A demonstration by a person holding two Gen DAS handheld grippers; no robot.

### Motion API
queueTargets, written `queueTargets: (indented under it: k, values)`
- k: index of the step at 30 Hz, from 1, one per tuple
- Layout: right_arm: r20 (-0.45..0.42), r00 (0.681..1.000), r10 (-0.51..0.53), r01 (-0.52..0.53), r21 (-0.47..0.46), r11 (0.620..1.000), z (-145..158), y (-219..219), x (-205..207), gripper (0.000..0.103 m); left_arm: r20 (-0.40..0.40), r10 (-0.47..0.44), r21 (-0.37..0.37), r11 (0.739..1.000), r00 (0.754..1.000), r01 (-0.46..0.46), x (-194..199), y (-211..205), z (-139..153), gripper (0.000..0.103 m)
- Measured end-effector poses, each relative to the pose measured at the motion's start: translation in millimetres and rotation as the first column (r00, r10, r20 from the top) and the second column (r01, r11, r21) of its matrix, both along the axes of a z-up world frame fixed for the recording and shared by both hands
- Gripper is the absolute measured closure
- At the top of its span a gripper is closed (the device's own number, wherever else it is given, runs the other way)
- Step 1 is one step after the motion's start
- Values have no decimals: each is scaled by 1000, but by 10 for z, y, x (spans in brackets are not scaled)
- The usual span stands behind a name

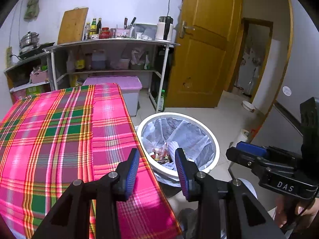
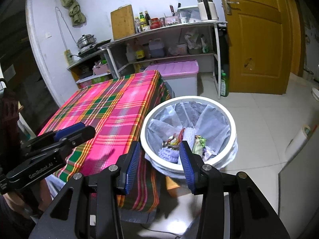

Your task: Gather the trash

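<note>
A white round trash bin (image 1: pixel 211 139) (image 2: pixel 229 117) with a clear liner stands on the floor beside the table. Wrappers and foam trash (image 1: pixel 162 155) (image 2: pixel 185 139) lie at its bottom. My left gripper (image 1: pixel 157 169) is open and empty, held over the table's right edge next to the bin. My right gripper (image 2: pixel 159 164) is open and empty, held above the bin's near rim. Each gripper also shows in the other's view: the right one in the left wrist view (image 1: pixel 247 153), the left one in the right wrist view (image 2: pixel 73 133).
The table carries a pink and green plaid cloth (image 1: pixel 59 129) (image 2: pixel 111 107). A pink-lidded storage box (image 2: pixel 175 73) and a metal shelf rack (image 1: pixel 111 45) with bottles stand behind. A yellow door (image 1: pixel 203 49) stands to the right, with a green bottle (image 2: pixel 224 85) on the tiled floor.
</note>
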State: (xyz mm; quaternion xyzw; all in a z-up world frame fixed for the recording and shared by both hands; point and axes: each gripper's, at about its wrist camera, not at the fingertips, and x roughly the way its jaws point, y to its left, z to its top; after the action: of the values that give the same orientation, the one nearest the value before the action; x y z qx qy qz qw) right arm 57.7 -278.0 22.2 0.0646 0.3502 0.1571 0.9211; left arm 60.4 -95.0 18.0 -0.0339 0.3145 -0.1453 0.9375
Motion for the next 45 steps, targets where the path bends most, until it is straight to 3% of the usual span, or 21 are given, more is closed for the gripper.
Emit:
queueTargets:
  k: [12,45]
  values:
    - [11,1000,27,-27,-6,1000,-3,72,-124,61,30,10,21,1000,999,-11,-270,14,15,66]
    - [2,1000,27,-27,-9,1000,-23,83,-125,61,32,11,28,1000,999,-12,-302,11,5,66]
